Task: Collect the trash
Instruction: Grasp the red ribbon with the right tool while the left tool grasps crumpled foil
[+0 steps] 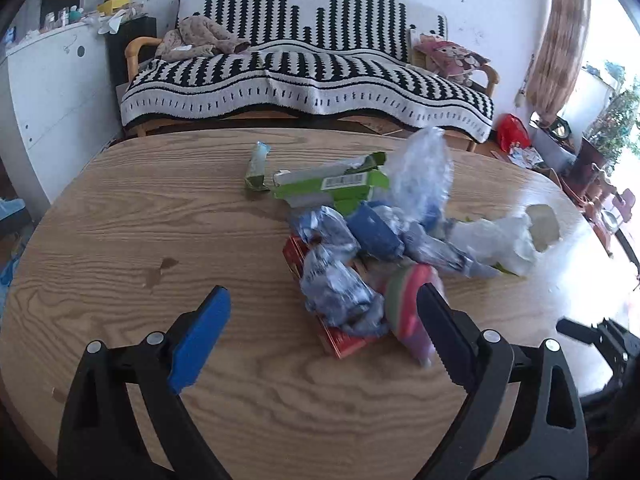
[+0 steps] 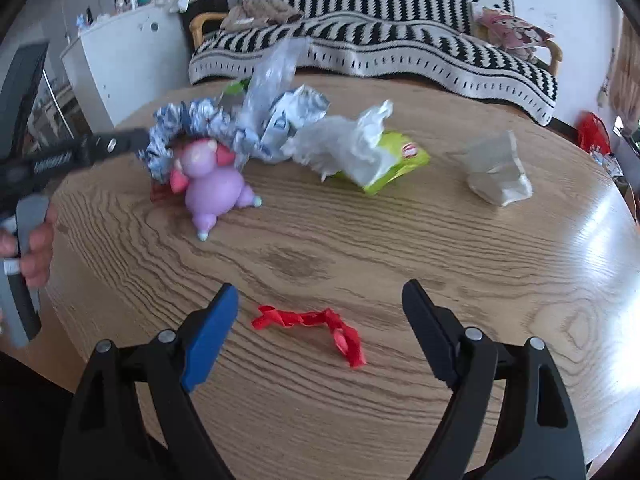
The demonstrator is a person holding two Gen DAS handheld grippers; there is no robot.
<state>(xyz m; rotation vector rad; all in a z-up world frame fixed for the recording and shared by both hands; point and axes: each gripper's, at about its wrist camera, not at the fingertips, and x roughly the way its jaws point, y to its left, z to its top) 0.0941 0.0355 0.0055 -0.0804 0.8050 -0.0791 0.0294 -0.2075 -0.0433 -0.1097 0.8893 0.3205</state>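
A heap of trash lies on the wooden table (image 1: 120, 220): crumpled blue-white wrappers (image 1: 332, 280), a green carton (image 1: 336, 184), a red box (image 1: 344, 340), clear plastic (image 1: 420, 168) and a white bag (image 1: 496, 240). My left gripper (image 1: 324, 312) is open, its right finger beside a purple pig toy (image 1: 408, 308). In the right wrist view, my right gripper (image 2: 320, 304) is open, with a red ribbon (image 2: 316, 324) on the table (image 2: 520, 280) between its fingers. The pig toy (image 2: 212, 184), the white bag on a green packet (image 2: 380, 164) and a grey crumpled paper (image 2: 500, 172) lie beyond.
A small green wrapper (image 1: 256, 168) lies apart at the table's far side. A sofa with a black-and-white blanket (image 1: 304, 76) stands behind the table, a white cabinet (image 1: 48, 92) to the left. The left gripper and the hand holding it (image 2: 36, 240) show at the right view's left edge.
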